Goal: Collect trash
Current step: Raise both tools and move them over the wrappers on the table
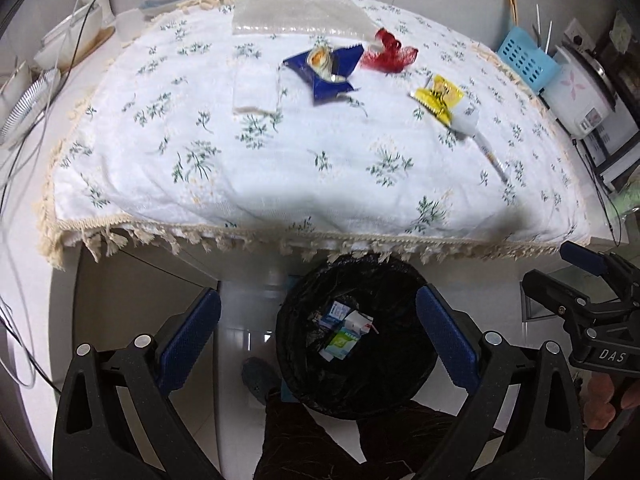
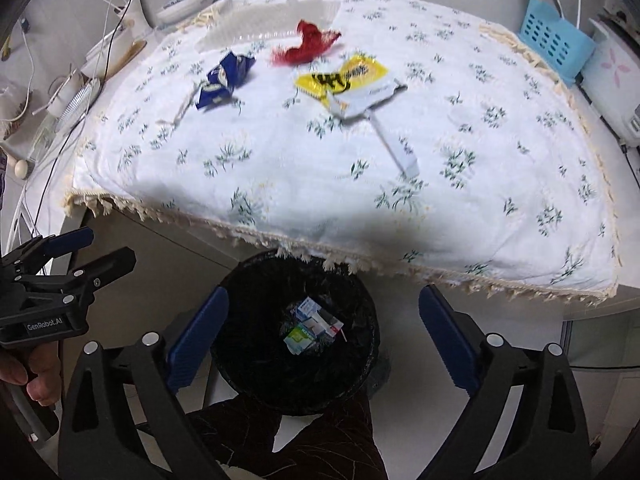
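The left gripper [image 1: 318, 340] and right gripper [image 2: 324, 336] hang wide apart and hold nothing, both above the bin [image 2: 256, 368], which has small cartons [image 2: 310, 326] at its bottom. On the cloth [image 1: 280, 168] lie a blue wrapper [image 1: 324, 68], red scrap [image 1: 390, 54] and yellow wrapper [image 1: 438, 96].
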Demonstrator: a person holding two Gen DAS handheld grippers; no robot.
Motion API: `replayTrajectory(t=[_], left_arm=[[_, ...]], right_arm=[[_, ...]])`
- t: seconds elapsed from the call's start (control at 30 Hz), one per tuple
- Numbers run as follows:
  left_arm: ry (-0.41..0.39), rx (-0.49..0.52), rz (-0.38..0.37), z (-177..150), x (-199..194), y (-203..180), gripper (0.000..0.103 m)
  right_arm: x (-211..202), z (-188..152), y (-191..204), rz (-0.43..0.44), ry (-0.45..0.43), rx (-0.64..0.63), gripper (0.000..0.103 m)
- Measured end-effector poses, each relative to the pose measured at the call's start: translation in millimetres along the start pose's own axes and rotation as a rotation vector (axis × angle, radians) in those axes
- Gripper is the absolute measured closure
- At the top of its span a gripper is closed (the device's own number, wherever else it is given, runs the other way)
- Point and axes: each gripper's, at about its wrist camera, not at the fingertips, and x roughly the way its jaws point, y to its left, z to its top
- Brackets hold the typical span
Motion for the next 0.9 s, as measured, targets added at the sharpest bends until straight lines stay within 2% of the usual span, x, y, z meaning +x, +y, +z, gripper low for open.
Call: replayTrajectory(t=[0.4, 0.63, 0.9], left_arm=[[-0.070, 0.005, 0.020, 42, -30, -7, 0.006], [-0.089, 0.015, 0.033, 80, -28, -12, 0.006], [-0.052, -0.012, 0.037, 123, -3, -9, 0.006]], right_arm=[[-23, 35, -13, -0.031, -0.078, 0.045, 0.009], [-10, 61, -22, -0.059, -0.052, 0.054, 0.009], [15, 96, -39, -0.079, -0.022, 0.079, 0.009]])
